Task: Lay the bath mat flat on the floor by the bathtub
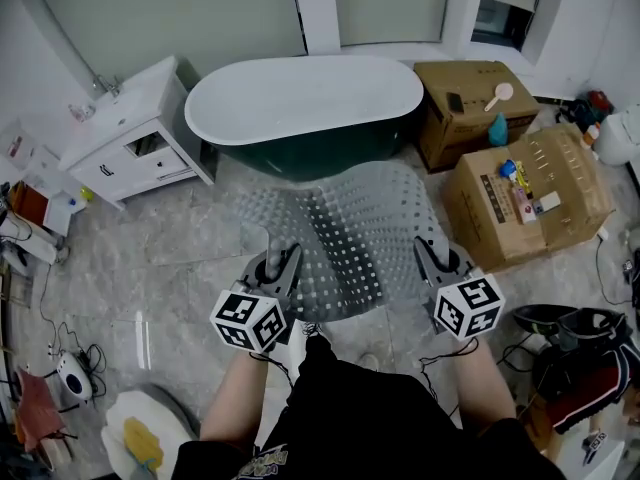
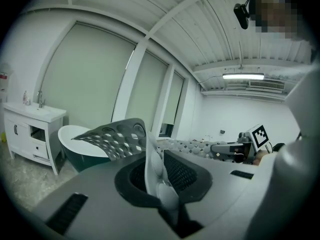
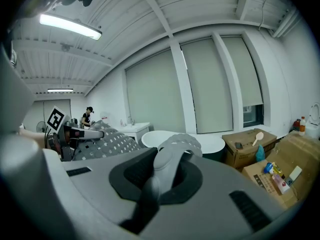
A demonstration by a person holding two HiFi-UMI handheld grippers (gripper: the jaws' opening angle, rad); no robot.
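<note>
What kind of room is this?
Probably a bathroom, perhaps staged or unfinished: a freestanding bathtub, a white sink vanity and a perforated bath mat, with cardboard boxes beside them.

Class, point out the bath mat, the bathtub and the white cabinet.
bath mat [image 1: 350,238]: head view, its holed middle.
bathtub [image 1: 310,156]: head view, dark outer wall.
white cabinet [image 1: 135,166]: head view, drawer front.

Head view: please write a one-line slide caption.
Left gripper and right gripper hold the bath mat spread before the bathtub.
</note>
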